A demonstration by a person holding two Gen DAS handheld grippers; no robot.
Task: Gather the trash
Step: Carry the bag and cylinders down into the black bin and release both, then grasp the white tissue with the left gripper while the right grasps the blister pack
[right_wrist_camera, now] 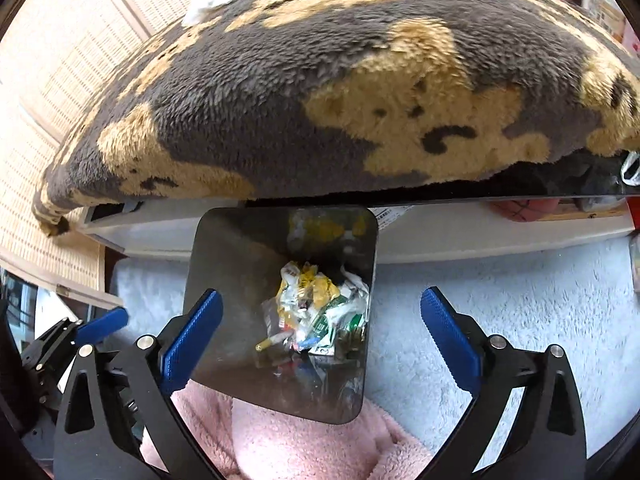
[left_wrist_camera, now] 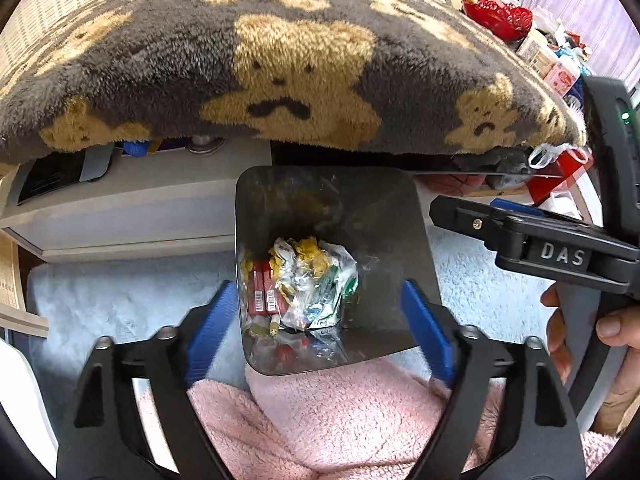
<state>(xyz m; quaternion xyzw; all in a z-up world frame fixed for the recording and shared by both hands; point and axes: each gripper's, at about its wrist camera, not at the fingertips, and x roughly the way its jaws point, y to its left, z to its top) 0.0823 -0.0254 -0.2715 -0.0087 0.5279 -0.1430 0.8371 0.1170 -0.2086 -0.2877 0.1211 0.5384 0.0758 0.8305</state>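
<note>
Both grippers' blue fingers (left_wrist_camera: 212,320) hang spread and empty above the trash bin (left_wrist_camera: 384,240), its wrappers (left_wrist_camera: 308,284) lying below between them, though anything dropped carelessly could miss onto the pink blanket (left_wrist_camera: 340,412).

Container: dark grey, square-mouthed plastic trash bin (left_wrist_camera: 384,216) with rounded corners, standing upright and open on the floor.
Contents: heap of crumpled wrappers (left_wrist_camera: 304,280) in yellow, white, green and clear film, red barcoded packets at its left, lying at the bin's bottom.
</note>
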